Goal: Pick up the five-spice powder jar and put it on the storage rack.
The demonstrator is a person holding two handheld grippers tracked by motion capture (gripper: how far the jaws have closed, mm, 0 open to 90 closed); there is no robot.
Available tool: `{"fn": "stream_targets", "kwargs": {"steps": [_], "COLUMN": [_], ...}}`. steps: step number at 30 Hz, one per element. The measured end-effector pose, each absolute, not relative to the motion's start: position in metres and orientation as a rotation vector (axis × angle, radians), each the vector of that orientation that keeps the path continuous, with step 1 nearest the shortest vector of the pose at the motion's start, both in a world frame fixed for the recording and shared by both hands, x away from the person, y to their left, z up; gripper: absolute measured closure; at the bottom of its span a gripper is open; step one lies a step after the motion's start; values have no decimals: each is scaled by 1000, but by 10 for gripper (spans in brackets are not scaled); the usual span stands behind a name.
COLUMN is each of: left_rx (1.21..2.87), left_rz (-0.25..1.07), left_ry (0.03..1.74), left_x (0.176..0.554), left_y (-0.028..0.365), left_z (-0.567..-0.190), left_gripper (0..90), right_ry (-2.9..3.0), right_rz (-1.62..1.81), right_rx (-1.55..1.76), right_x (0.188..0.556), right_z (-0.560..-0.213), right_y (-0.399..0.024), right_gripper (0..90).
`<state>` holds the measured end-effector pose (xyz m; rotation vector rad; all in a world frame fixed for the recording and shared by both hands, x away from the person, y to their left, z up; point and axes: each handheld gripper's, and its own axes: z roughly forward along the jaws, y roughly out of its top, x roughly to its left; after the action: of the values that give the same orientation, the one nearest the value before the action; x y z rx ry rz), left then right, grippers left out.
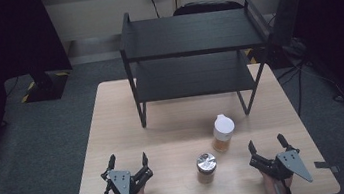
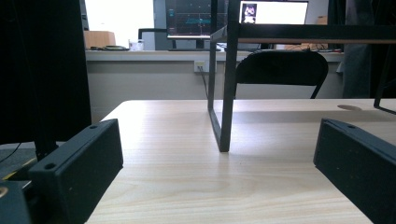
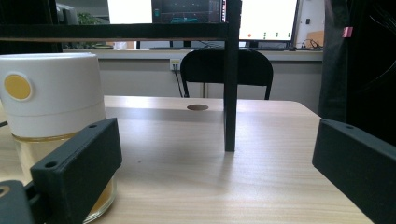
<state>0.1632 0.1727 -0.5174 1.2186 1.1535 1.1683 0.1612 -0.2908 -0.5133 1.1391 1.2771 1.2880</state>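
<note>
Jaws, left: I saw the left gripper [image 1: 128, 160] spread wide with bare table between its jaws; its own view gave the same, both jaws [image 2: 219, 177] far apart over the wood.
Jaws, right: the right gripper [image 1: 267, 142] also stood wide and held nothing; in its own view the gap [image 3: 215, 177] was empty.
Hands: each gripper sat at the near edge of the table [image 1: 112, 115], left one at the left, right one at the right, well apart.
Bottle, look: I noted a clear bottle [image 1: 223, 133] with amber liquid in the lower part and a tall white cap with a spout.
Bottle, close up: the right gripper view showed the bottle [image 3: 51, 107] upright, its white cap bearing a round yellow spot, liquid showing through the glass below.
Bottle, place: it stood on the table in front of the rack [image 1: 195, 58], near the right gripper and just beyond it, not touched.
Jar, look: I saw a short jar [image 1: 206, 168] with a shiny metal lid and brownish contents.
Jar, place: it stood upright between the two grippers, nearer the right one, just in front of the bottle and apart from it.
Rack: a black two-shelf rack stood at the far half of the table, both shelves bare; one leg [image 2: 226, 93] showed ahead of the left gripper.
</note>
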Motion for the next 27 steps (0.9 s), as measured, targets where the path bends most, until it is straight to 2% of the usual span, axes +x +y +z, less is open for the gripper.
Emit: {"fn": "stream_targets", "kwargs": {"steps": [27], "left_rx": [1229], "left_rz": [1155], "left_ry": [1139], "left_x": [163], "left_y": [176], "left_z": [-517], "left_gripper": [1], "right_ry": [1259], "right_rz": [1276], "right_rx": [1140], "right_x": [160], "right_z": [-515], "right_y": [-287], "right_gripper": [0]}}
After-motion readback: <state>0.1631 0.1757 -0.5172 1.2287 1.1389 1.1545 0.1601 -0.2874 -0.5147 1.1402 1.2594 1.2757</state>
